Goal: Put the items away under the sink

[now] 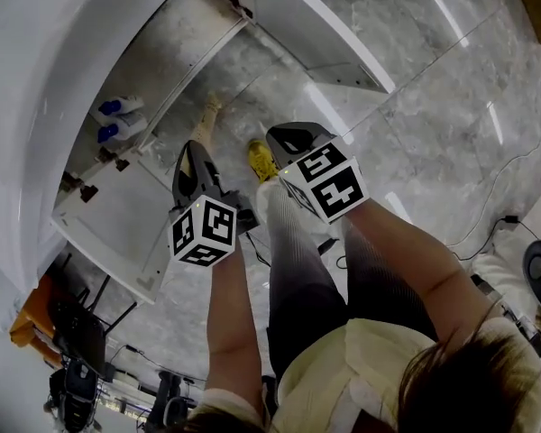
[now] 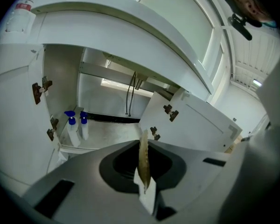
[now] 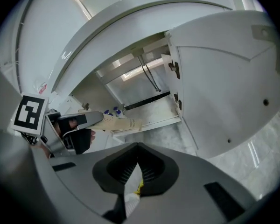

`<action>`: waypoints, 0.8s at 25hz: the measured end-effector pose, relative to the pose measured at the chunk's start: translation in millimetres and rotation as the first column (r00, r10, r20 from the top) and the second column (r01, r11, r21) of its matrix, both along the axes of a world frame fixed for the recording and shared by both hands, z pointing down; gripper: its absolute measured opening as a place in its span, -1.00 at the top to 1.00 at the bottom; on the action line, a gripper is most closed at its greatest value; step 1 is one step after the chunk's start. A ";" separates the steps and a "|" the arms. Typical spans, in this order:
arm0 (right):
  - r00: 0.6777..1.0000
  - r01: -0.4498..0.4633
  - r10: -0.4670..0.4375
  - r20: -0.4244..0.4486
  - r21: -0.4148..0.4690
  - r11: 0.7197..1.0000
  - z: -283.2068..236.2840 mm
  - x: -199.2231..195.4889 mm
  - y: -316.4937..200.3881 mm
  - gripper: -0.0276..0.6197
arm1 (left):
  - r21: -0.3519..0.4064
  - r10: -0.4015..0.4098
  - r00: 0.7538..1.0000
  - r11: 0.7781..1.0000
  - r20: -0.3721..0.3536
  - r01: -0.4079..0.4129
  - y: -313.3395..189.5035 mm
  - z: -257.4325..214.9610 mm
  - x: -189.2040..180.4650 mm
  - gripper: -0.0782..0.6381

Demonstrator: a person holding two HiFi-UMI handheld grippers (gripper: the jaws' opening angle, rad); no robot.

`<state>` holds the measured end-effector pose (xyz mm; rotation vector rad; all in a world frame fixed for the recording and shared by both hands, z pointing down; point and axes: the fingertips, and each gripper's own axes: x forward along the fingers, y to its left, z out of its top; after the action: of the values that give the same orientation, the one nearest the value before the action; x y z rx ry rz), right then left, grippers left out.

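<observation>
Left gripper [image 2: 143, 143] is pressed shut on a flat beige pack [image 2: 143, 164]. Right gripper [image 3: 137, 147] pinches a yellow-and-white item [image 3: 139, 186]. Ahead of both, the open sink cabinet [image 2: 60, 85] holds spray bottles [image 2: 77, 127].

Left hand-held gripper [image 2: 142, 143] jaws closed on flat tan item [image 2: 144, 168], seen edge-on. Ahead: open under-sink cabinet [image 2: 113, 130], two blue-capped spray bottles [image 2: 73, 130] upright at left, hoses [image 2: 129, 97] at back.

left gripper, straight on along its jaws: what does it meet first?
Probably the bare cabinet floor under the sink. The left gripper, shut on a flat tan packet, aims between the spray bottles and the open right-hand door; neither looks in line, though depth is unclear.
</observation>
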<state>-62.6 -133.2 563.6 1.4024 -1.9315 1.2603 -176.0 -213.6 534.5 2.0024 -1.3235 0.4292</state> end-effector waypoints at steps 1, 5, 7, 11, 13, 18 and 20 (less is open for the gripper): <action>1.000 -0.007 0.007 -0.001 0.001 1.000 4.1 0.2 -3.5 0.83 | 0.001 0.005 1.000 1.000 0.006 -0.005 -2.7 5.4 -0.9 0.66; 0.999 -0.037 0.038 -0.034 0.014 0.999 19.5 10.4 -17.6 0.83 | 0.000 0.022 1.000 1.000 0.020 -0.022 -11.9 25.2 1.8 0.66; 0.998 -0.043 0.044 -0.050 0.018 0.999 27.0 14.8 -24.0 0.83 | -0.006 0.021 1.000 1.000 0.014 -0.021 -17.3 34.3 3.9 0.66; 0.997 -0.046 0.047 -0.067 0.020 0.999 39.3 19.0 -36.5 0.83 | -0.016 0.005 1.000 1.000 -0.003 -0.005 -30.8 51.9 7.0 0.66; 0.996 -0.042 0.044 -0.074 0.026 0.999 44.9 16.7 -42.4 0.83 | -0.031 -0.025 0.999 0.999 -0.021 0.024 -38.7 61.3 3.8 0.66; 0.997 -0.036 0.038 -0.071 0.030 0.999 57.6 12.4 -53.8 0.83 | -0.047 -0.099 0.993 0.994 -0.060 0.097 -62.1 80.3 -3.3 0.66; 0.997 -0.038 0.040 -0.070 0.031 0.999 62.8 11.0 -58.0 0.83 | -0.039 -0.115 0.992 0.993 -0.049 0.113 -71.6 87.3 -7.0 0.66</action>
<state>-51.6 -191.1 626.4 1.4864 -1.8911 1.1879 -183.0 -285.2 621.8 1.8851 -1.3814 0.3441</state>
